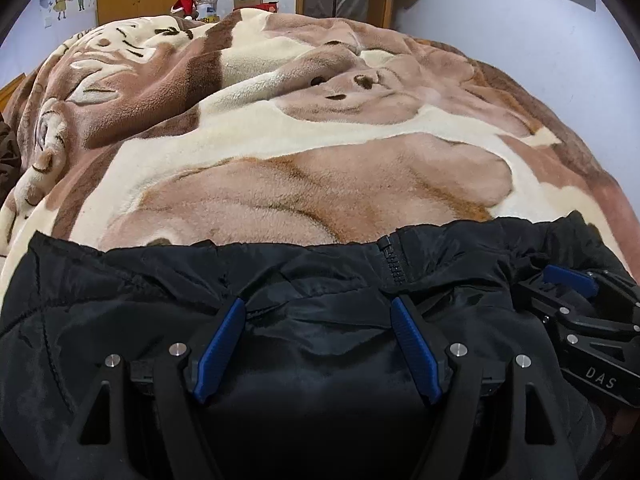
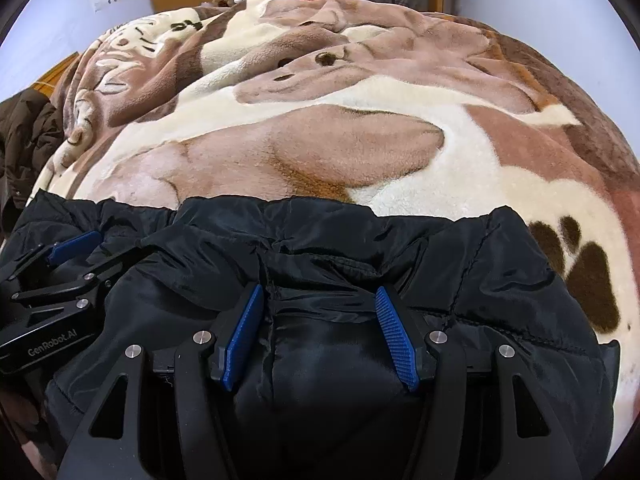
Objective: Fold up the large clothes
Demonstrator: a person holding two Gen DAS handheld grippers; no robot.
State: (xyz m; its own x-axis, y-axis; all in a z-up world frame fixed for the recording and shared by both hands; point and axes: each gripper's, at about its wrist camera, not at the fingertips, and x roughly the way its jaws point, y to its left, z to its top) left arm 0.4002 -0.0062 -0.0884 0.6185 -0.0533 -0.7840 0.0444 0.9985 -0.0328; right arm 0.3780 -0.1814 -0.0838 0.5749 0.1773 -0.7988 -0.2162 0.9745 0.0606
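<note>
Both grippers – L (image 1: pixel 318 312), R (image 2: pixel 318 300) – pinching bunched black jacket (image 1: pixel 100 320) w/ wide jaws, side by side, atop plush blanket (image 1: pixel 320 152).

The bed (image 1: pixel 16 92) is covered edge to edge by a plush blanket (image 1: pixel 320 128) in brown, tan and cream, rumpled at the far end. A black quilted jacket (image 1: pixel 320 280) lies on its near part, zipper (image 1: pixel 394 264) showing; a dark brown garment (image 2: pixel 28 136) rests at the left edge.
</note>
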